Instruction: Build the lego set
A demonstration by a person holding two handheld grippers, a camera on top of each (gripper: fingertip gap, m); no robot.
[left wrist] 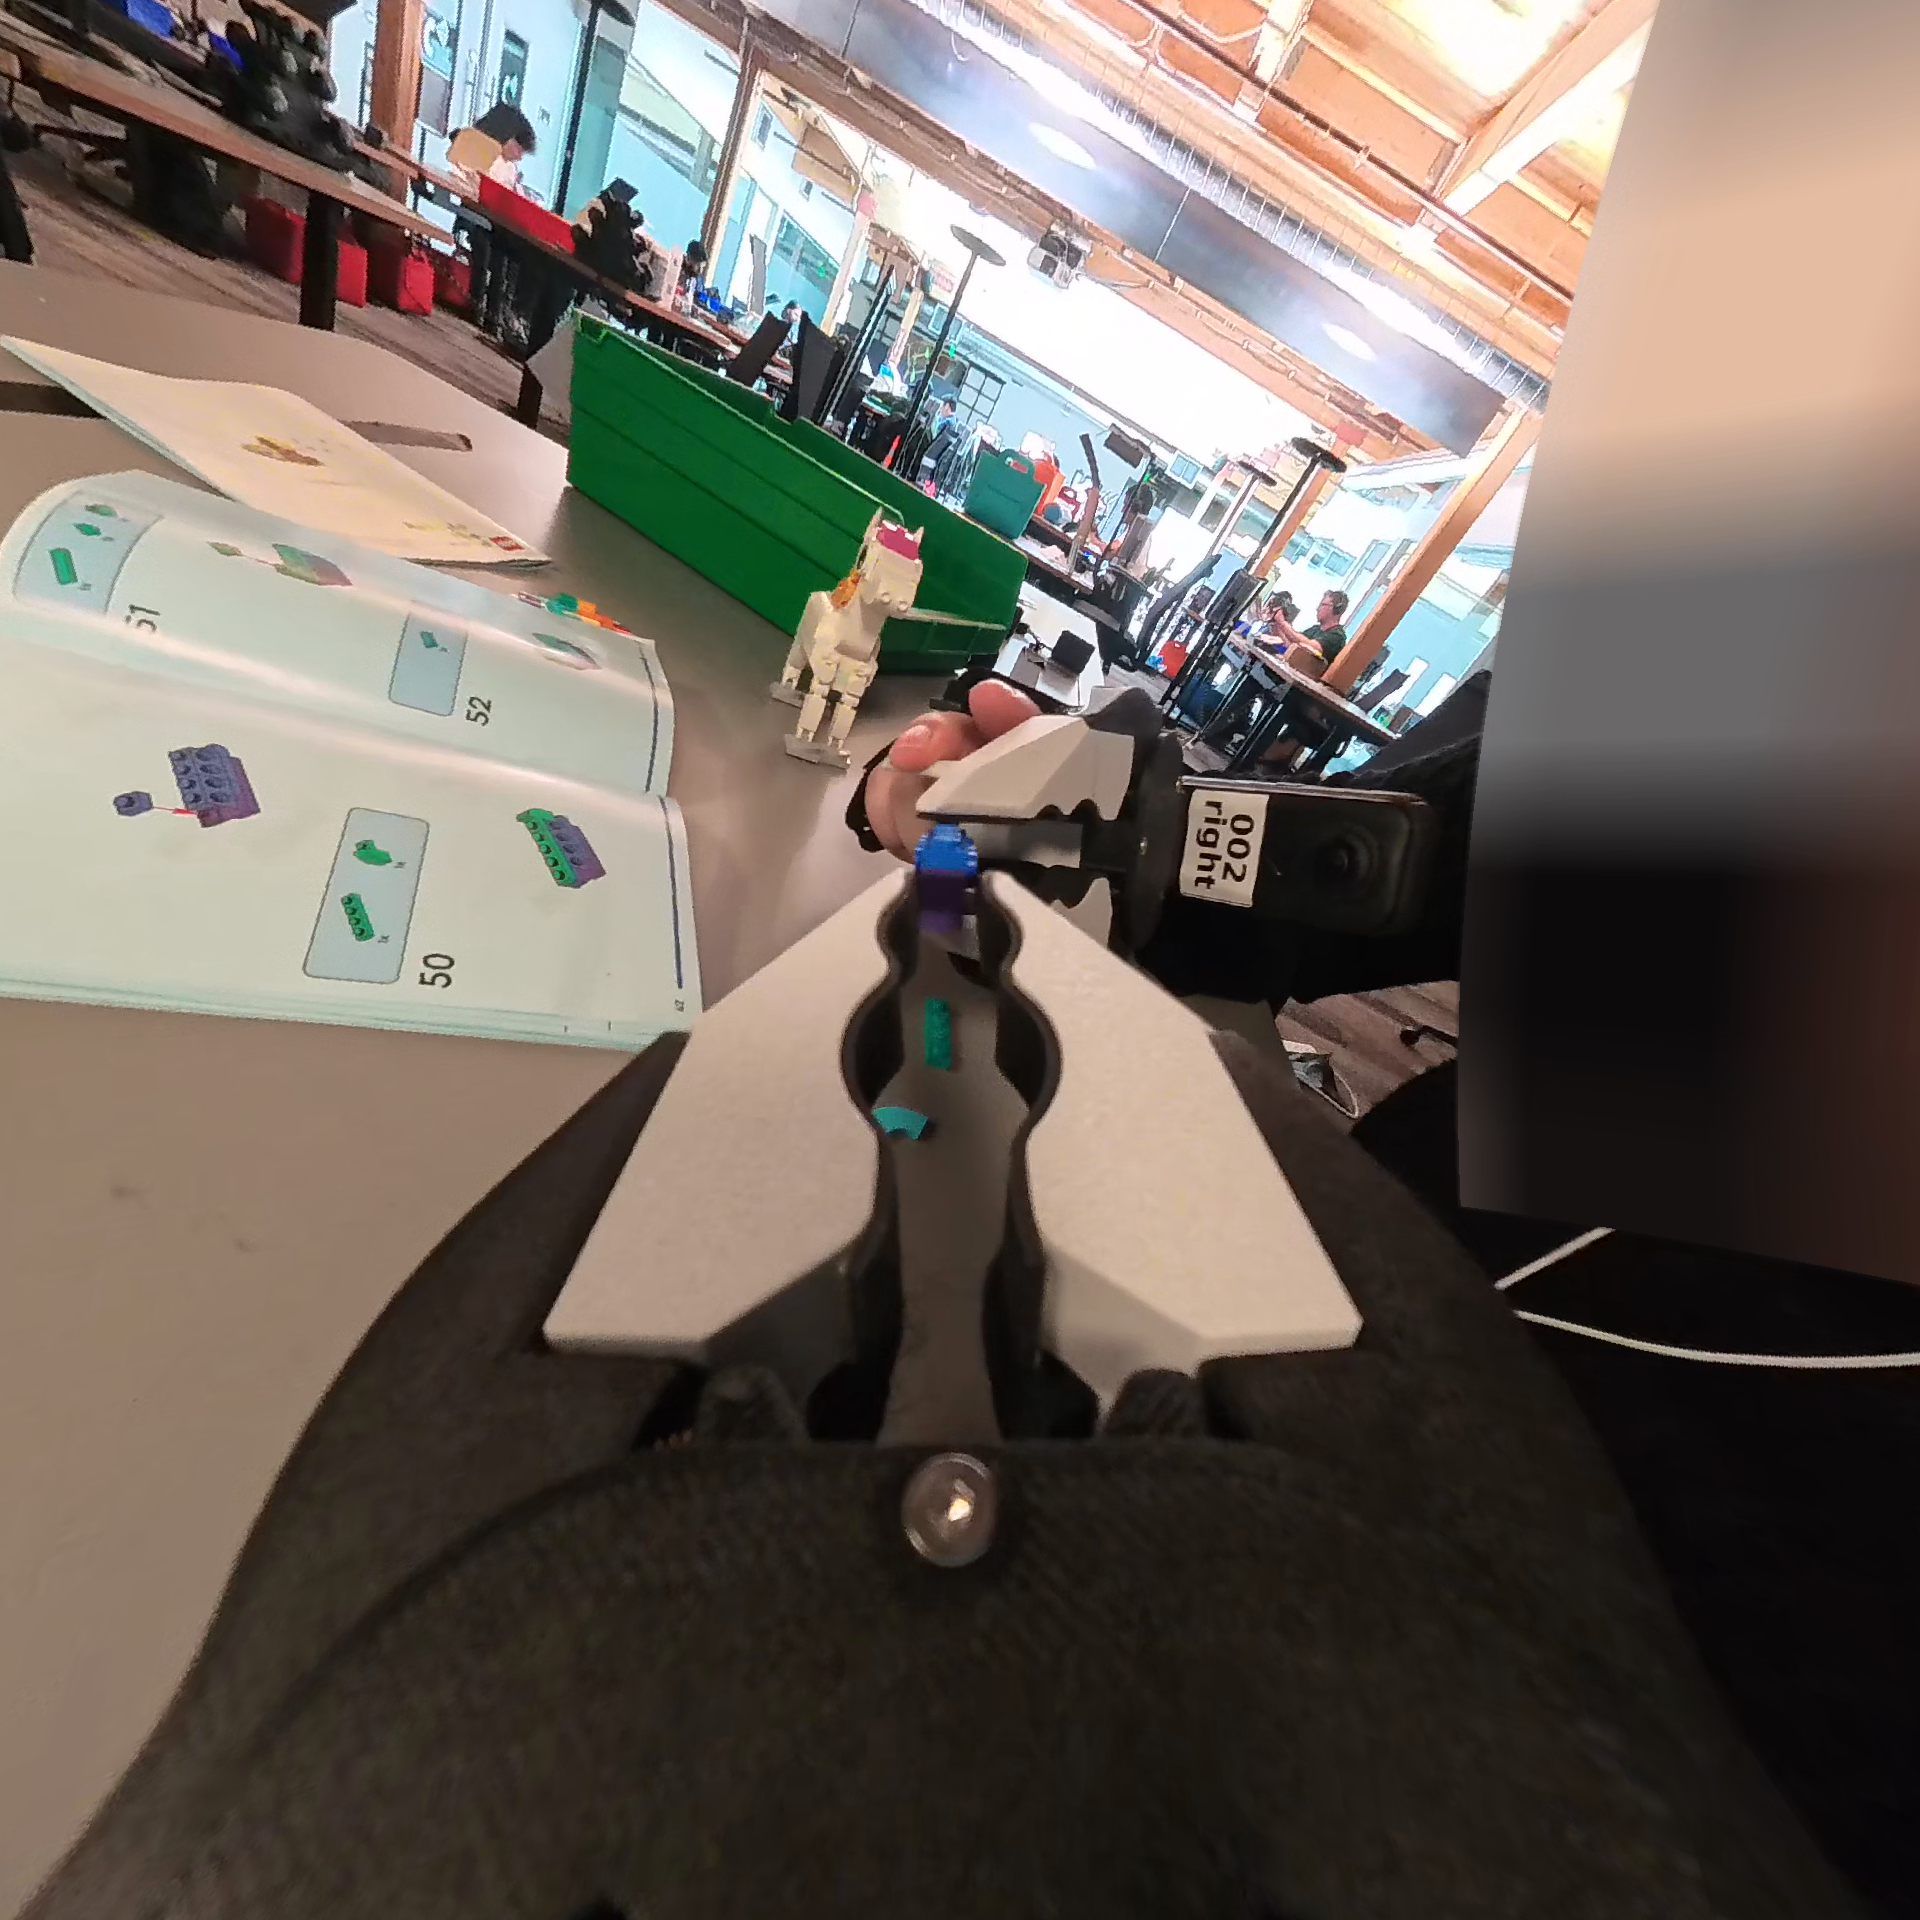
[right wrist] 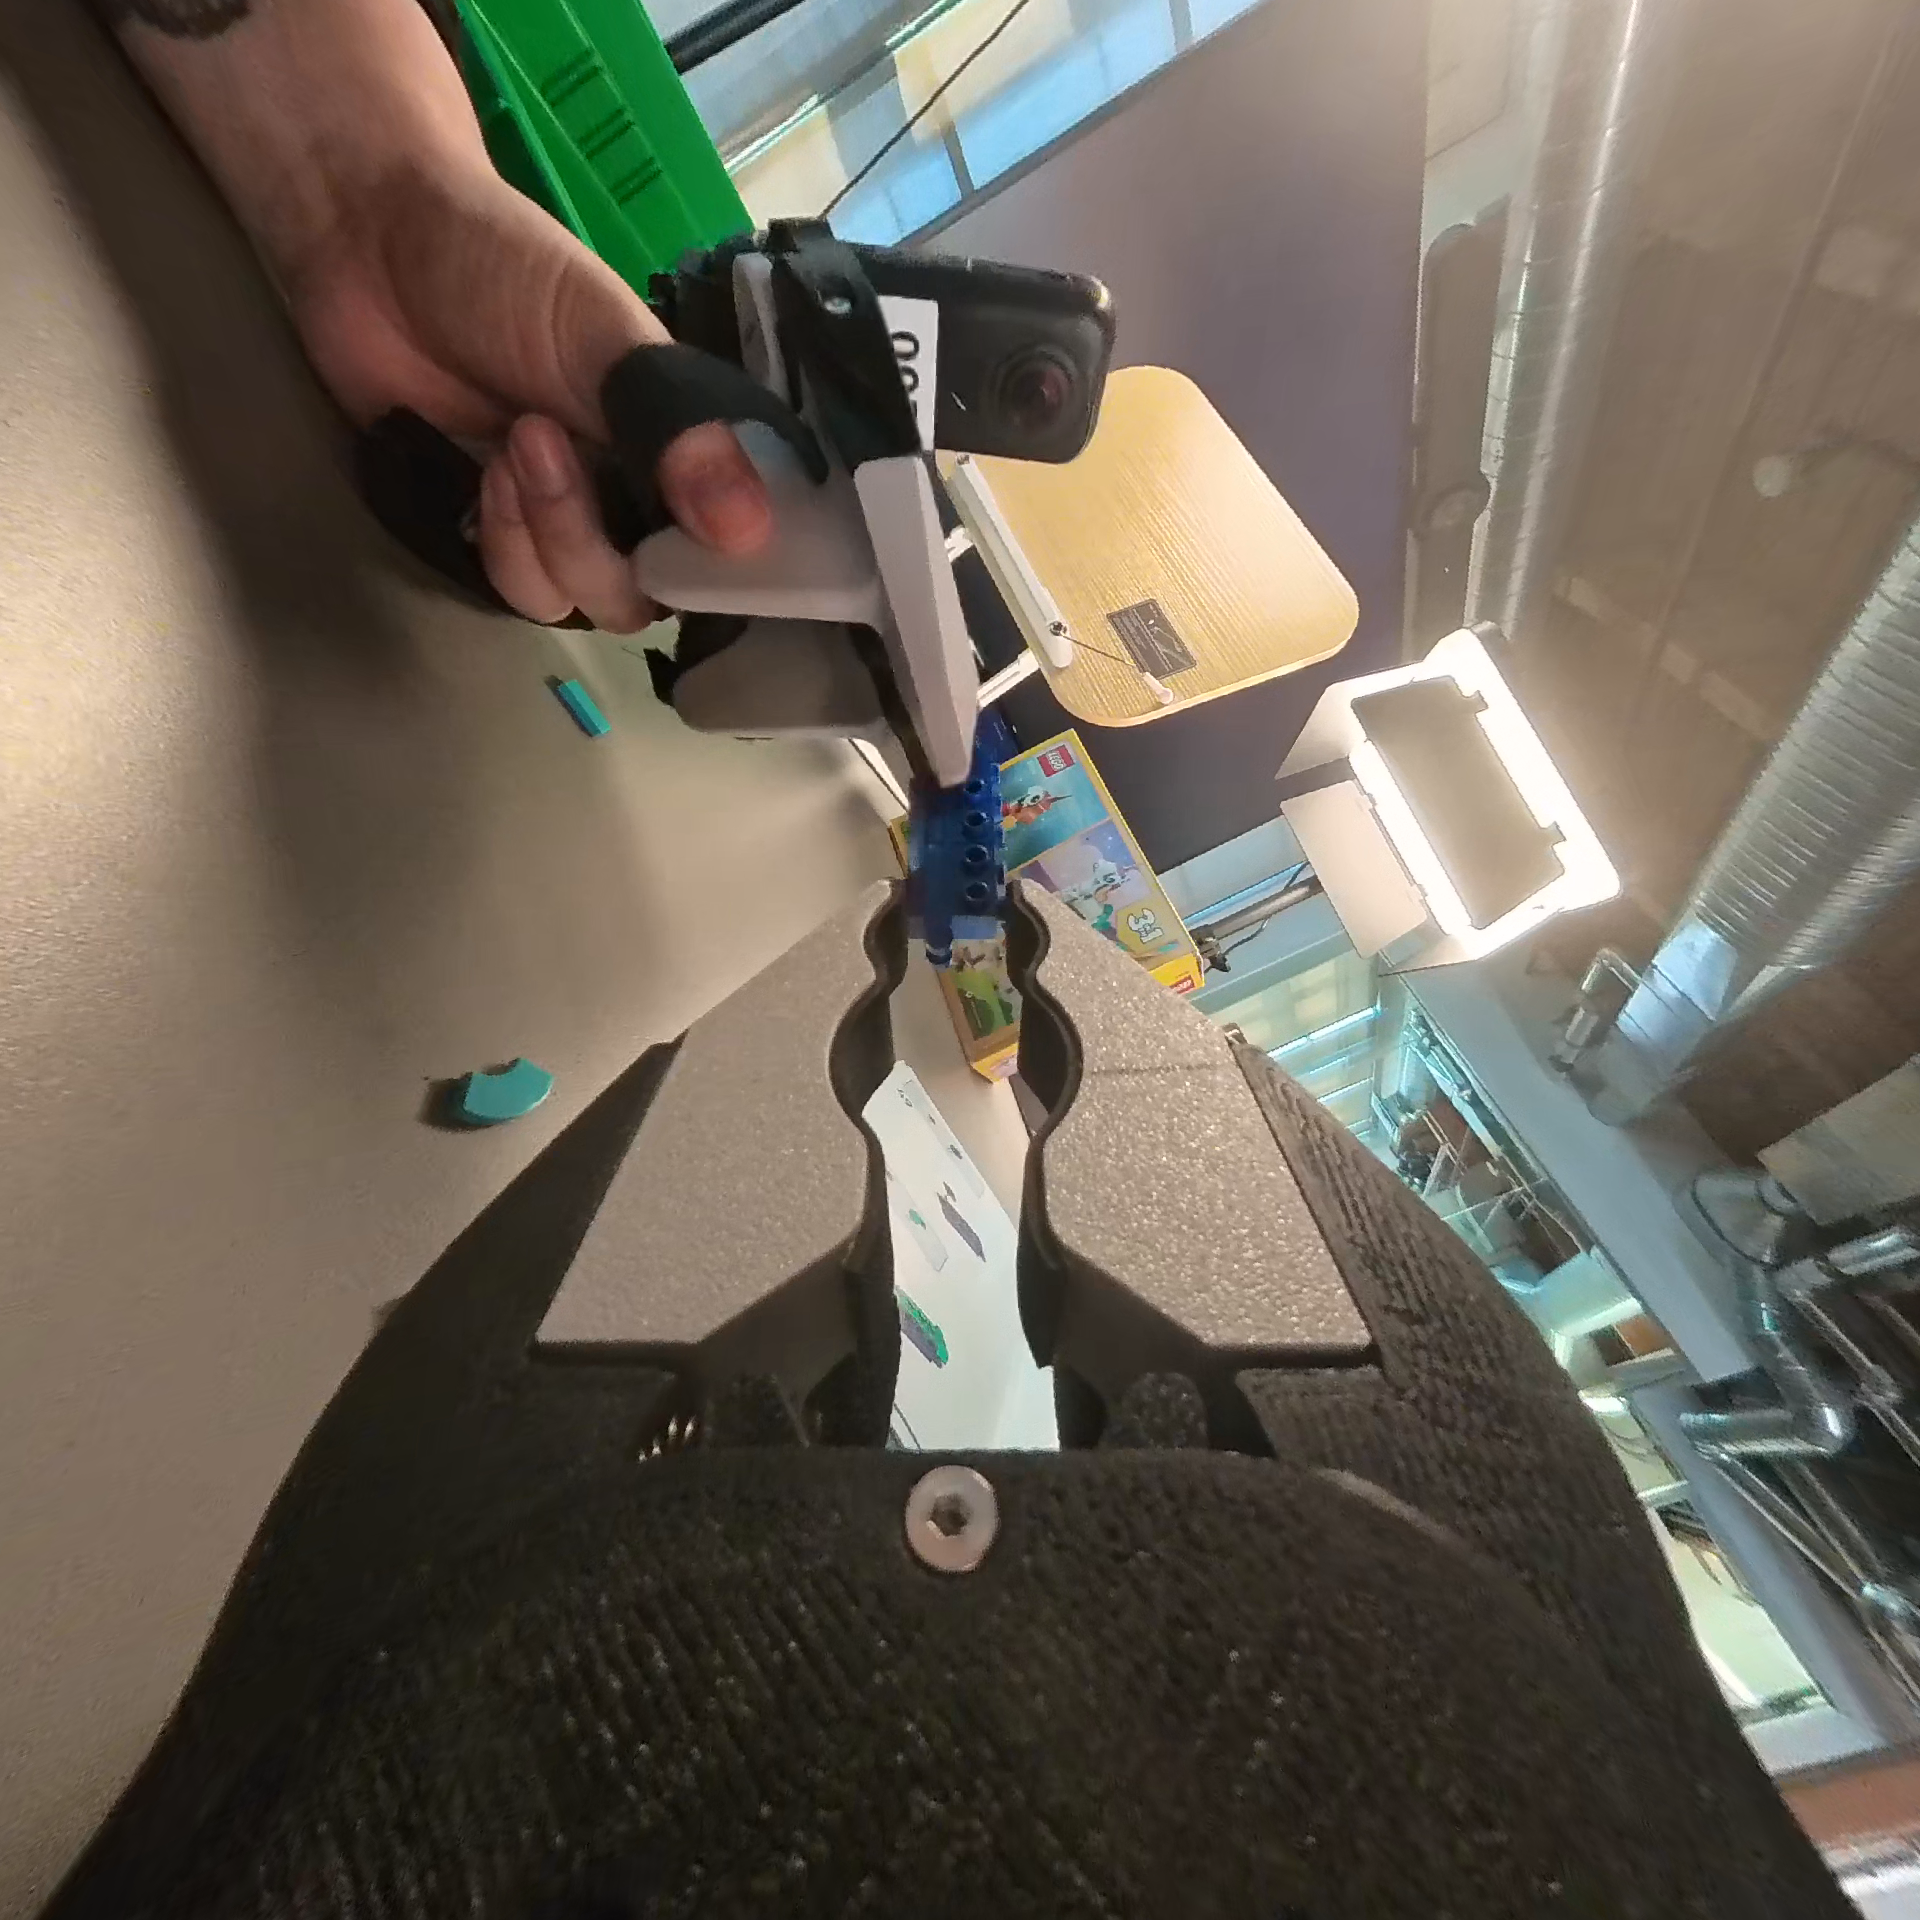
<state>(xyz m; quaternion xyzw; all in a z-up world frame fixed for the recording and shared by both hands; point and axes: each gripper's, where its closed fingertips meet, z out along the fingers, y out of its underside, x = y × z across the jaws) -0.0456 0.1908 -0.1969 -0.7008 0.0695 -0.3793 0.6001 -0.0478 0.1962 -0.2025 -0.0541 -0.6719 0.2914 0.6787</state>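
A small stack, a blue brick on a purple brick, is held in the air between both grippers. My left gripper is shut on the purple brick. My right gripper comes in from the right and is shut on the blue brick. In the right wrist view the blue brick shows its studs between my right gripper's tips, with the left gripper on its far end. A teal plate and a teal curved piece lie on the table below.
An open instruction booklet lies on the grey table at left, with a second booklet behind it. A white unicorn model stands before a green bin. A yellow set box stands farther off. People sit at distant desks. Both grippers' tips are close together, under 4 cm apart.
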